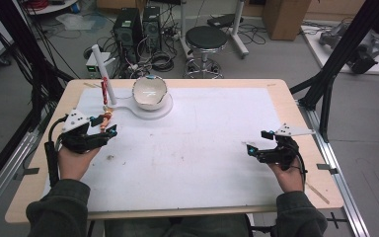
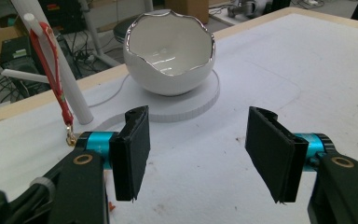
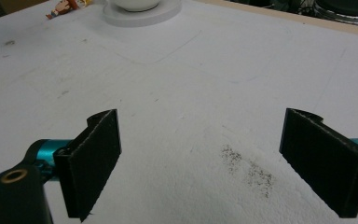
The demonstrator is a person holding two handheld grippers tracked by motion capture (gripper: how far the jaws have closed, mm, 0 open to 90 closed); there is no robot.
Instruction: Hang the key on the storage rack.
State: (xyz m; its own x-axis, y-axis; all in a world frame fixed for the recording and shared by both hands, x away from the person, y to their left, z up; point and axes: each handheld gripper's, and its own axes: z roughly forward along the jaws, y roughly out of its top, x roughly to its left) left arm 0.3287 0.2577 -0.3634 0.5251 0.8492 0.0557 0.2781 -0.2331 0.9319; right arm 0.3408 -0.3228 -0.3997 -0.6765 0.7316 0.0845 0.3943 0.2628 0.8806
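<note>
The red strap (image 2: pixel 52 70) with its small figure (image 1: pixel 106 118) hangs on the white post (image 1: pixel 101 66) near the tabletop's far left corner, so the hanging looks done. The left hand-held gripper (image 2: pixel 196 154) is released and empty beside it. The right hand-held gripper (image 3: pixel 209 163) is also released, idle near the right edge.

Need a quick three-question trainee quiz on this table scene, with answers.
1. True or false: the left gripper is clamped on the red lanyard.
2. What does the white eggshell-shaped bowl stand on: A) bare wood, B) a white round base, C) a stool?
3. What is between the right gripper's jaws?

Key
1. False: its jaws stand open with nothing between them.
2. B.
3. Nothing; they stand open above the white table cover.
</note>
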